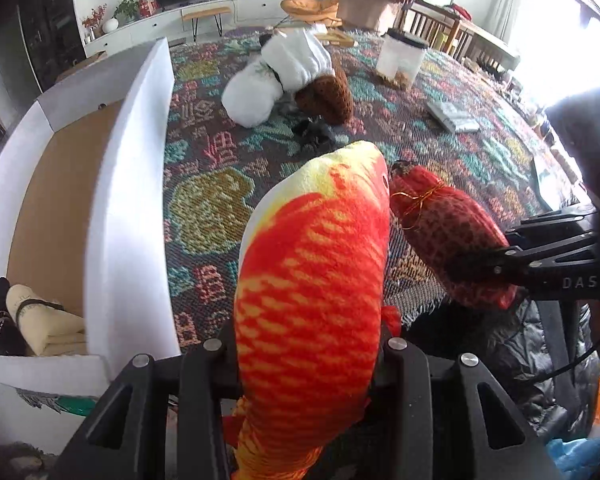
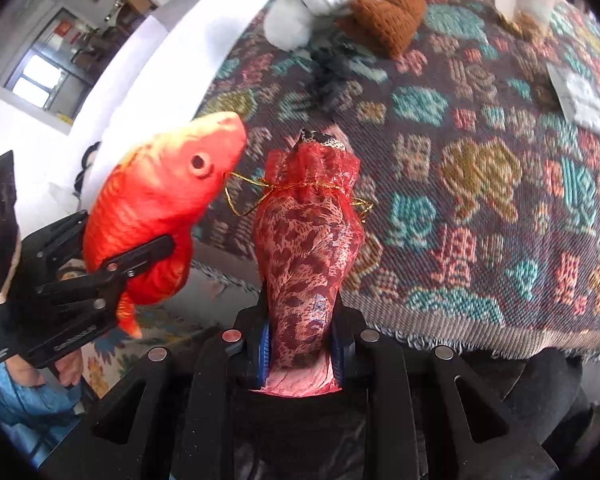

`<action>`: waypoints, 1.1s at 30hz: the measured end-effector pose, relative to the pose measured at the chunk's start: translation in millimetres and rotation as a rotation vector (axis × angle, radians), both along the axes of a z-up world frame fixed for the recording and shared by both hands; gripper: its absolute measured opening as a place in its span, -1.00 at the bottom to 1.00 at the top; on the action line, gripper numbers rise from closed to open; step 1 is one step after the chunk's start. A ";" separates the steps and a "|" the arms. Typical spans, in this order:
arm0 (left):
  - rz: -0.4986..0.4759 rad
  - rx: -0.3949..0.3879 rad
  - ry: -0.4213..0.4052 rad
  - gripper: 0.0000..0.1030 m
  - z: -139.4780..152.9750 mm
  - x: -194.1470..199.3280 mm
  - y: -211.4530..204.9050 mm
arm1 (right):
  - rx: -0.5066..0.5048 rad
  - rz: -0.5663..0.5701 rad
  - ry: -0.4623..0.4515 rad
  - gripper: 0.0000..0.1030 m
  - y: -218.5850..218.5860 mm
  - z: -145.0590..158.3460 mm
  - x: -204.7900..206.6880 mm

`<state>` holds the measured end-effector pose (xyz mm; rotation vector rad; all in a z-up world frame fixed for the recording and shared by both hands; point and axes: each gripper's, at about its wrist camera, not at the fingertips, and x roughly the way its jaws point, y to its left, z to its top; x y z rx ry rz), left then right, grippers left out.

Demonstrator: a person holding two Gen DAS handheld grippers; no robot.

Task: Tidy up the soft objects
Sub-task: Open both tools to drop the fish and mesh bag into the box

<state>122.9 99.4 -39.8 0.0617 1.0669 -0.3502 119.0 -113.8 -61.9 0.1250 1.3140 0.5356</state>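
My left gripper is shut on an orange plush fish and holds it up beside the white storage box. The fish also shows in the right wrist view, with the left gripper clamped on its body. My right gripper is shut on a red mesh drawstring pouch over the table's front edge. The pouch also shows in the left wrist view, with the right gripper on it. A cream roll and a dark item lie inside the box.
On the patterned woven cloth lie a white stuffed bundle, a brown knitted item, a dark fluffy item, a clear container and a flat packet. A person stands at the far side.
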 end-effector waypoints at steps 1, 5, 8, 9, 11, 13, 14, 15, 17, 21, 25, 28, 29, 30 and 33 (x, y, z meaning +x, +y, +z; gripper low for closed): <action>0.018 -0.018 -0.015 -0.23 12.4 1.9 11.0 | -0.005 0.009 -0.019 -0.51 7.1 8.7 4.9; 0.118 -0.028 -0.070 -0.23 52.4 18.8 71.4 | -0.008 0.066 -0.097 -0.51 51.3 49.5 29.5; 0.251 0.052 -0.114 -0.23 69.4 39.4 132.1 | 0.032 0.128 -0.165 -0.51 99.4 85.6 50.8; 0.297 0.086 -0.126 -0.22 70.8 45.9 151.0 | 0.053 0.156 -0.189 -0.49 119.4 97.9 55.5; 0.374 0.141 -0.126 -0.12 66.4 59.0 183.3 | 0.096 0.208 -0.223 -0.48 161.0 114.9 64.5; 0.438 0.206 -0.109 0.21 55.3 72.3 209.1 | 0.127 0.246 -0.237 -0.28 199.7 118.9 76.1; 0.460 0.224 -0.101 0.48 49.4 77.2 218.1 | 0.130 0.265 -0.248 -0.17 218.6 116.4 80.8; 0.474 0.234 -0.094 0.63 43.5 80.6 224.6 | 0.134 0.282 -0.251 0.19 232.8 112.6 86.8; 0.491 0.246 -0.081 0.85 34.1 84.4 230.3 | 0.126 0.279 -0.236 0.34 249.5 98.3 91.4; 0.491 0.236 -0.079 0.85 27.0 87.2 224.2 | 0.156 0.231 -0.202 0.34 224.4 81.4 91.9; 0.434 0.228 -0.099 0.85 31.6 94.3 188.2 | 0.093 0.132 -0.239 0.34 163.8 70.9 81.9; 0.350 0.193 -0.128 0.85 39.2 94.7 143.3 | 0.019 0.019 -0.234 0.34 101.8 50.0 77.1; 0.313 0.171 -0.132 0.85 40.8 92.0 123.5 | -0.014 -0.027 -0.224 0.34 78.3 41.6 71.6; 0.269 0.145 -0.132 0.85 41.1 89.5 102.4 | -0.053 -0.076 -0.214 0.34 54.5 29.8 65.5; 0.102 0.057 -0.105 0.92 30.9 82.0 30.9 | -0.191 -0.263 -0.190 0.34 -17.2 -7.1 46.6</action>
